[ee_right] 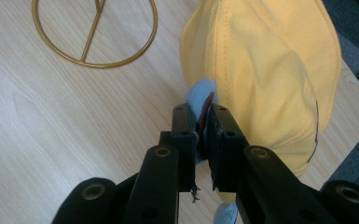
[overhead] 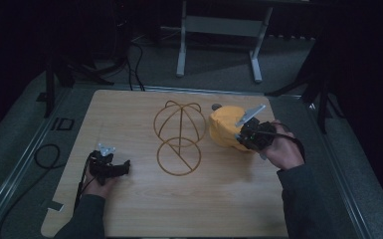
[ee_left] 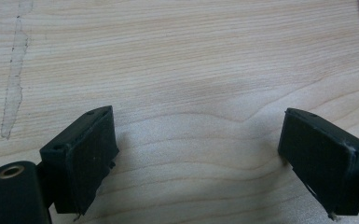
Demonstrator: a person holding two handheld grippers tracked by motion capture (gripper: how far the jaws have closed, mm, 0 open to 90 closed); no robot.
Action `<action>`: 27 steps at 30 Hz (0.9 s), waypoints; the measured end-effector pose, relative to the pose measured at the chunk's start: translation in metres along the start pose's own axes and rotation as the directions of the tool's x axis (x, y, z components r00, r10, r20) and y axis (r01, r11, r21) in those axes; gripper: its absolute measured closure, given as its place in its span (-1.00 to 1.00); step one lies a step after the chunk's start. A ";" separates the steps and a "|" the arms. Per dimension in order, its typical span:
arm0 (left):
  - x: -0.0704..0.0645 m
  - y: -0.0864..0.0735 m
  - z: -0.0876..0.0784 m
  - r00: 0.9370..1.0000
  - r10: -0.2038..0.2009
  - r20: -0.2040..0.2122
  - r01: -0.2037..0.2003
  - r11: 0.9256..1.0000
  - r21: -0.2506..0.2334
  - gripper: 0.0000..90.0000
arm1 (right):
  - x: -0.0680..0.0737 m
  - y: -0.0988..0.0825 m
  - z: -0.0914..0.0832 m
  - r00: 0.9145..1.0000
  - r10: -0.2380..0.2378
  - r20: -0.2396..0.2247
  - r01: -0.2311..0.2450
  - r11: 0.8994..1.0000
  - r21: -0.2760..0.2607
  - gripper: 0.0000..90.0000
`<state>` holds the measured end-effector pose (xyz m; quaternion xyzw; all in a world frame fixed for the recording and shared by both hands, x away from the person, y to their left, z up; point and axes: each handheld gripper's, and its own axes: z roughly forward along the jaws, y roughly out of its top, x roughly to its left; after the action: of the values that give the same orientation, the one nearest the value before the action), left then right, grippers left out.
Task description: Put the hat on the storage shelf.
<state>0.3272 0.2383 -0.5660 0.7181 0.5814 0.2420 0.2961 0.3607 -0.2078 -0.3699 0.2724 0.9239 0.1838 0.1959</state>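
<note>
left gripper: near left of the table, low over bare wood, jaws spread wide, nothing between them
right gripper: jaws pinched on the cap's blue-lined edge
yellow cap: right of centre on the table, clamped at its near side, just beside the stand
gold wire stand: mid-table, ring base flat, dome frame upright
far: grey frame legs on the floor beyond the table

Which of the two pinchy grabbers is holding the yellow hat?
The right gripper, beside the gold wire stand. Its jaws are pinched shut on the yellow hat at its edge. The left gripper rests on the wooden table with jaws wide apart, holding nothing.
</note>
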 end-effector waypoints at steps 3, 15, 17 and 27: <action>0.000 0.000 0.000 1.000 0.000 0.000 0.000 1.000 0.000 -0.75 | -0.001 0.001 -0.002 1.000 -0.004 0.000 0.004 1.000 0.000 0.82; 0.000 0.000 0.000 1.000 0.000 0.000 0.000 1.000 0.000 -0.74 | -0.004 0.003 -0.012 1.000 -0.007 0.000 0.007 1.000 -0.014 0.82; 0.000 0.000 0.000 1.000 0.000 0.000 0.000 1.000 0.000 -0.74 | -0.005 0.003 -0.014 1.000 -0.006 -0.001 0.006 1.000 -0.024 0.82; 0.000 0.000 0.000 1.000 0.000 0.000 0.000 1.000 0.000 -0.74 | -0.005 0.002 -0.015 0.999 0.031 0.015 -0.029 0.996 -0.089 0.82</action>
<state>0.3272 0.2383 -0.5660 0.7183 0.5813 0.2419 0.2959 0.3586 -0.2130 -0.3550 0.2788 0.9089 0.2255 0.2128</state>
